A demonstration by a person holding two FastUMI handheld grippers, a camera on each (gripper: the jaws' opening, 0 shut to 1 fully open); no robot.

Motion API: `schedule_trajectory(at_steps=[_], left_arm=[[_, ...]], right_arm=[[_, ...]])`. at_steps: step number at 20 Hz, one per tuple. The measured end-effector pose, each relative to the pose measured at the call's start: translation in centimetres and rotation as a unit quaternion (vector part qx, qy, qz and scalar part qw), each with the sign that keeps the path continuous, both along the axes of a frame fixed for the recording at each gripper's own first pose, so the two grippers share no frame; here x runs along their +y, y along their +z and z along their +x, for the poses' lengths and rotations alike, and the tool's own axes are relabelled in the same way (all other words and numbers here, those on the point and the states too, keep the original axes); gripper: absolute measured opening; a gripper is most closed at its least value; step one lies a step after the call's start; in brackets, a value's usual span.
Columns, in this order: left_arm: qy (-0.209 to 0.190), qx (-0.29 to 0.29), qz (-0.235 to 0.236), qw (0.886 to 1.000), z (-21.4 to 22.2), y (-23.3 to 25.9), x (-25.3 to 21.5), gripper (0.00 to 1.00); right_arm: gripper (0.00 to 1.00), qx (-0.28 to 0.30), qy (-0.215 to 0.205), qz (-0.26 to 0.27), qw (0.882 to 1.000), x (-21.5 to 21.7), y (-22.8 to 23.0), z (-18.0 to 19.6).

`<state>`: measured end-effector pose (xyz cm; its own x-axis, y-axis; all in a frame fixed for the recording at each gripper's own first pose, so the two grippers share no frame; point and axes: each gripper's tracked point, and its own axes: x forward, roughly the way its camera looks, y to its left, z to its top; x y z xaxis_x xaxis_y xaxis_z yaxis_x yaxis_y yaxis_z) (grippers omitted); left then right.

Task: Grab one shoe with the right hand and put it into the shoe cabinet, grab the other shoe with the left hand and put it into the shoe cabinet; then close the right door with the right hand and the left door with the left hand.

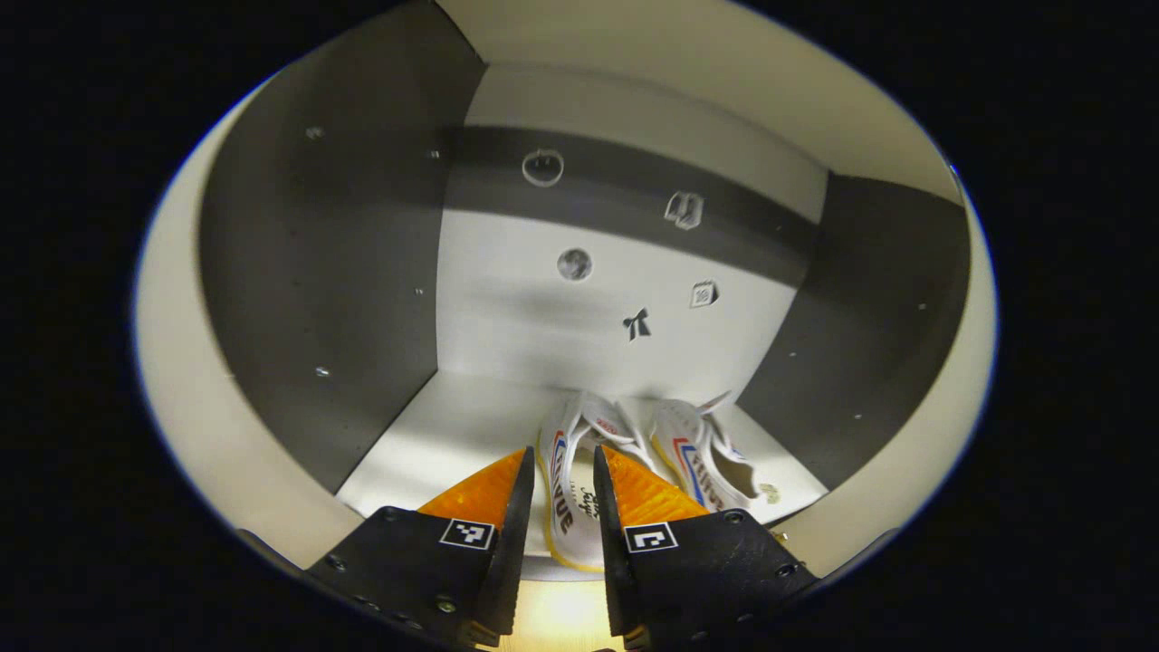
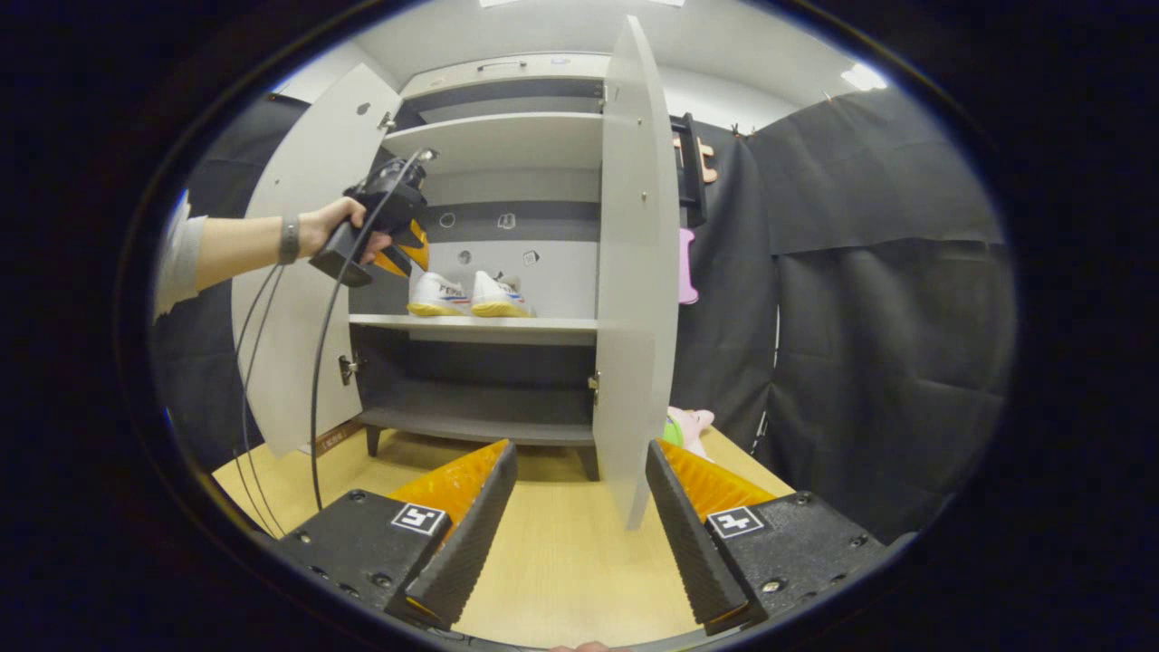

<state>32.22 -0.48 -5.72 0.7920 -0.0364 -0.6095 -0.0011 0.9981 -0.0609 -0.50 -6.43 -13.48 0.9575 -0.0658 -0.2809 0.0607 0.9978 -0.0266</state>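
Right door [image 2: 636,272] ajar before cabinet [image 2: 493,140]

We take this for a staged recording booth, not a lived-in home. Black cloth drapes [image 2: 869,299] hang as walls to the right of and behind a pale grey shoe cabinet with shelves [image 2: 489,322]. The cabinet stands on short legs on a light wooden surface [image 2: 561,552], both its doors swung open. Bright ceiling panel lights [image 2: 860,77] sit overhead. Cables [image 2: 317,398] trail down from a handheld device held by a bare forearm. Small printed stickers [image 1: 574,264] dot the cabinet's white back panel [image 1: 543,317].
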Motion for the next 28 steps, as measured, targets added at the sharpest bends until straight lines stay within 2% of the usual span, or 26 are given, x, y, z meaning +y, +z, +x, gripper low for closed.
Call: schedule_trajectory(at_steps=[2,4,5,6,7,8,9,10,16,17,19,23,25,28], left_arm=[[-0.010,-0.046,0.009,0.999,-3.2,2.4,0.2,0.38],[0.000,-0.079,0.014,0.997,-7.0,3.6,1.1,0.38],[0.011,-0.091,0.017,0.996,-8.8,3.8,1.7,0.42],[0.020,-0.105,0.024,0.994,-10.6,3.9,2.4,0.33],[0.025,-0.121,0.031,0.992,-12.5,4.0,2.9,0.52],[0.028,-0.138,0.042,0.989,-14.3,4.1,3.4,0.36],[0.031,-0.153,0.053,0.986,-16.1,4.2,3.9,0.36],[0.030,-0.165,0.061,0.984,-17.8,4.2,4.0,0.52],[0.026,-0.193,0.084,0.977,-26.6,2.8,2.5,0.74],[0.026,-0.197,0.086,0.976,-27.9,2.6,2.0,0.82],[0.029,-0.202,0.092,0.975,-29.8,2.1,1.7,0.90],[0.019,-0.212,0.096,0.972,-33.4,1.0,0.1,0.90],[0.007,-0.196,0.095,0.976,-34.9,-0.5,-0.8,0.91],[0.013,-0.167,0.077,0.983,-37.0,-2.4,-1.4,0.90]], right_arm=[[0.90,-0.003,0.008,0.001,1.000,0.6,0.4,0.0],[0.90,-0.005,0.019,0.002,1.000,1.2,0.7,-0.1],[0.90,-0.005,0.025,0.004,1.000,1.5,0.9,-0.1],[0.90,-0.007,0.030,0.004,1.000,1.7,1.0,-0.2],[0.90,-0.008,0.033,0.004,0.999,1.9,1.2,-0.3],[0.90,-0.008,0.037,0.006,0.999,2.1,1.3,-0.4],[0.90,-0.006,0.041,0.010,0.999,2.3,1.4,-0.4],[0.90,-0.005,0.044,0.016,0.999,2.4,1.5,-0.5],[0.90,-0.016,0.038,0.006,0.999,1.8,2.5,-1.0],[0.90,-0.017,0.039,0.008,0.999,1.9,2.6,-1.2],[0.90,-0.017,0.043,0.011,0.999,2.3,2.7,-1.5],[0.90,-0.016,0.053,0.009,0.998,3.1,2.6,-2.6],[0.94,-0.009,0.062,0.010,0.998,3.6,2.1,-3.4],[0.90,0.002,0.068,0.007,0.998,3.9,2.4,-4.7]])
